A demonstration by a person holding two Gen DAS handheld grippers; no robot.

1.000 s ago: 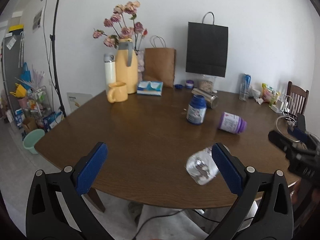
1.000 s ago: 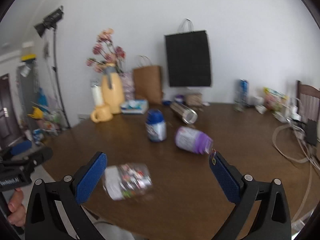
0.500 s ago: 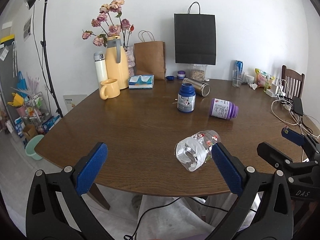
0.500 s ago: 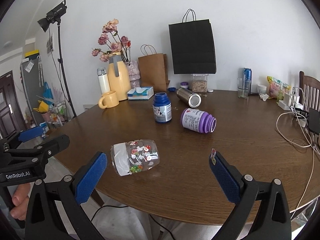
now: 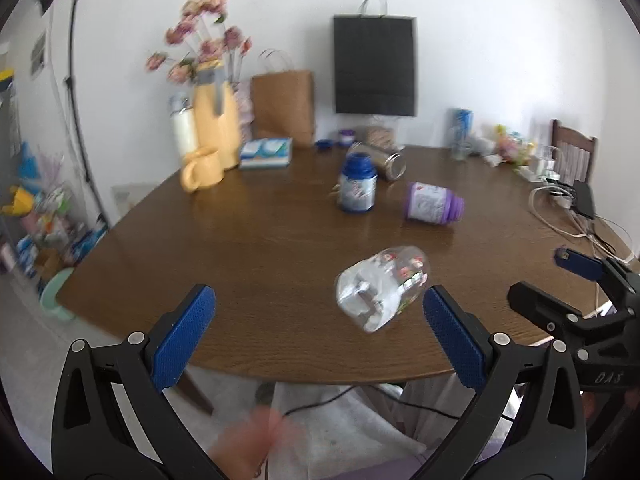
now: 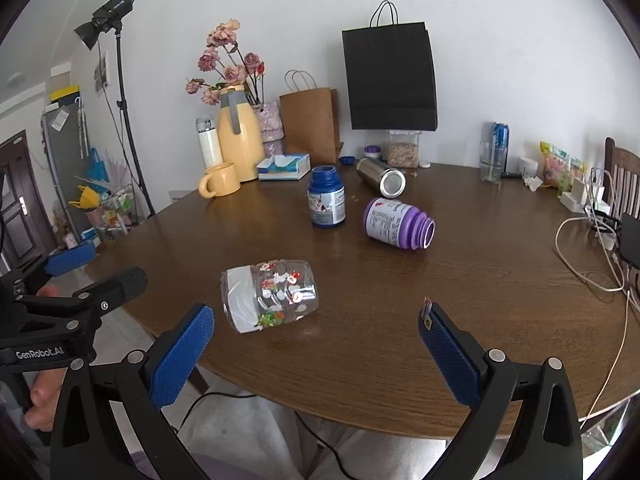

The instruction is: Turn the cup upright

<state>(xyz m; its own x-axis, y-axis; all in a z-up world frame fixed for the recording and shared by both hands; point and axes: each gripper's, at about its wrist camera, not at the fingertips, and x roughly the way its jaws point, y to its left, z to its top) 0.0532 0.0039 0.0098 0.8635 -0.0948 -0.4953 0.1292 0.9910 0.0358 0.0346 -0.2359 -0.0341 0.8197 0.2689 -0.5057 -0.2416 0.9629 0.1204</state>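
A clear glass cup [image 6: 271, 295] with small red and green prints lies on its side on the brown table [image 6: 400, 320], near the front edge. Its base points toward the left gripper; in the left wrist view the cup [image 5: 382, 288] sits just left of the right finger. My left gripper [image 5: 316, 332] is open and empty, held short of the cup. My right gripper [image 6: 316, 346] is also open and empty, with the cup just beyond its left finger. Each gripper shows at the edge of the other's view.
Behind the cup a blue bottle [image 6: 326, 197] stands upright, while a purple bottle [image 6: 398, 223] and a steel tumbler [image 6: 381, 177] lie on their sides. A yellow mug [image 6: 219, 180], jug, tissue box and paper bags line the back. Cables [image 6: 592, 264] lie at right.
Both grippers have shifted and steadied in front of the cup, which now sits closer in the right wrist view. The cup itself has not moved on the table.
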